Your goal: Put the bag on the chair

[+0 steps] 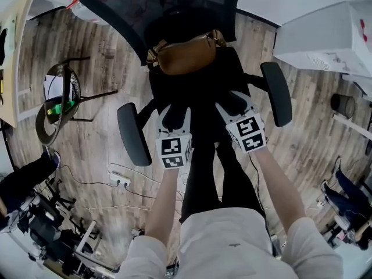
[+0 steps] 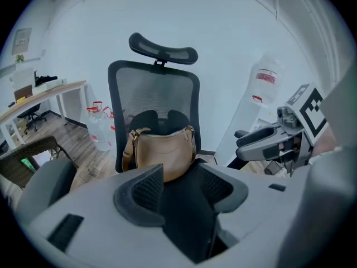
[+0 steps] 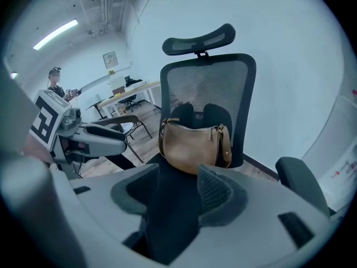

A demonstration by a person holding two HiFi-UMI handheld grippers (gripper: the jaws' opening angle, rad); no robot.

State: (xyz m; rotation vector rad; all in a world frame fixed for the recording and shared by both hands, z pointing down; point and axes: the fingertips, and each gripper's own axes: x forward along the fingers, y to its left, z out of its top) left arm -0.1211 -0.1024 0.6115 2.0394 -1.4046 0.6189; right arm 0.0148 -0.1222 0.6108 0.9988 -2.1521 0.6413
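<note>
- Wood-look floor point(image 1: 104, 68) and plain white walls surround a black office chair point(image 1: 174, 4) with a mesh back, a headrest and two armrests.
- The brown bag point(image 1: 189, 54) sits on the seat at the back. It stands upright and leans against the backrest, so the placing looks done.
- The left gripper point(image 1: 176, 112) hangs over the front of the seat. Its fingers point(image 2: 142, 191) are spread, with nothing between them but the dark seat behind.
- The right gripper point(image 1: 234, 103) is just beside it. Its fingers point(image 3: 217, 191) are also spread and empty, well apart from the bag.
- Risk: the bag rests on its narrow bottom, so a knock to the chair could make it slump forward or slide off the seat.
- Risk: the chair probably swivels, so a gripper brushing the left armrest point(image 1: 132, 133) or the right armrest point(image 1: 278, 93) could turn it and tip the bag.
- Risk: the strap point(image 2: 129, 149) hangs loose at the bag's side, and a finger passing close could snag it and drag the bag along.
</note>
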